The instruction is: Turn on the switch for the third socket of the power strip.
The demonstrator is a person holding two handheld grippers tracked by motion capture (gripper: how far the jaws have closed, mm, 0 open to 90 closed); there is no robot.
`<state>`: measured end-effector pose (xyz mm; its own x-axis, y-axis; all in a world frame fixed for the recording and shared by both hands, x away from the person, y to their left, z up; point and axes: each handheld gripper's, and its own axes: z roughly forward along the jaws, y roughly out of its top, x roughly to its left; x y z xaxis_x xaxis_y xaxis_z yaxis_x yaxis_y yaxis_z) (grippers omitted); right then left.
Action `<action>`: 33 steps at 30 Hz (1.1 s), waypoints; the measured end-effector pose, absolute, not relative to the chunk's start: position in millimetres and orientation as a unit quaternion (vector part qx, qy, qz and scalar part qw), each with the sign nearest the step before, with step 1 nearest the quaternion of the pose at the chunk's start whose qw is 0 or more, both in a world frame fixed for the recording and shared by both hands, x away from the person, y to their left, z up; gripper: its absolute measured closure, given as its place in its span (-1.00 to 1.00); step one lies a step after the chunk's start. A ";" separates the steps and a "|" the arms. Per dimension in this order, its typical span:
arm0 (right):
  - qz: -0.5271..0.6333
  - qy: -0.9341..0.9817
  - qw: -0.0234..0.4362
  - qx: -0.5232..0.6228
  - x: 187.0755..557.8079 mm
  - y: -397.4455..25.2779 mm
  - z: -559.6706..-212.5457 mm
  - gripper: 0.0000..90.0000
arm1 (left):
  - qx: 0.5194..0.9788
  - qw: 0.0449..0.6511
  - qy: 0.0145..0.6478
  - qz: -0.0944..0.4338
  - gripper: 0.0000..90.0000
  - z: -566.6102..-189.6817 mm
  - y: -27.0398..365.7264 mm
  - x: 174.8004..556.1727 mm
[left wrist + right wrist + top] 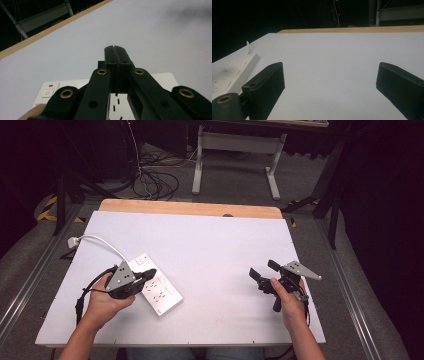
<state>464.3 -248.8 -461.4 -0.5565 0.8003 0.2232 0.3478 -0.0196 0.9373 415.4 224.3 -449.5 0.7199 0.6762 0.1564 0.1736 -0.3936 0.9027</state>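
Observation:
A white power strip (159,290) lies on the white table top (210,250) at the left, its white cable (100,241) running off the far left edge. My left gripper (149,274) hovers right over the strip, jaws pressed together with nothing between them. From the left gripper view those shut jaws (115,53) point past the strip (165,78), whose power button (47,93) and sockets sit below them. My right gripper (261,270) rests at the right of the table, jaws wide apart and empty. Its own view has the gripper (329,77) over bare table, the strip (234,71) far left.
A wooden strip (190,209) borders the table's far edge. Beyond it stand a white table frame (235,150) and tangled black cables (155,182) on the floor. Metal rails (345,285) run along both sides of the table.

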 end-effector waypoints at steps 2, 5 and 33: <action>0.572 0.672 0.198 0.427 464.3 -248.9 -461.4 -0.81 | 0.796 0.479 0.266 0.257 1.00 -450.1 223.1 415.4; 0.572 0.672 0.198 0.428 464.2 -249.0 -461.5 -0.81 | 0.800 0.475 0.261 0.257 1.00 -451.1 221.2 415.7; 0.570 0.671 0.198 0.431 462.9 -251.0 -462.3 -0.80 | 0.823 0.454 0.238 0.244 1.00 -455.2 208.1 419.8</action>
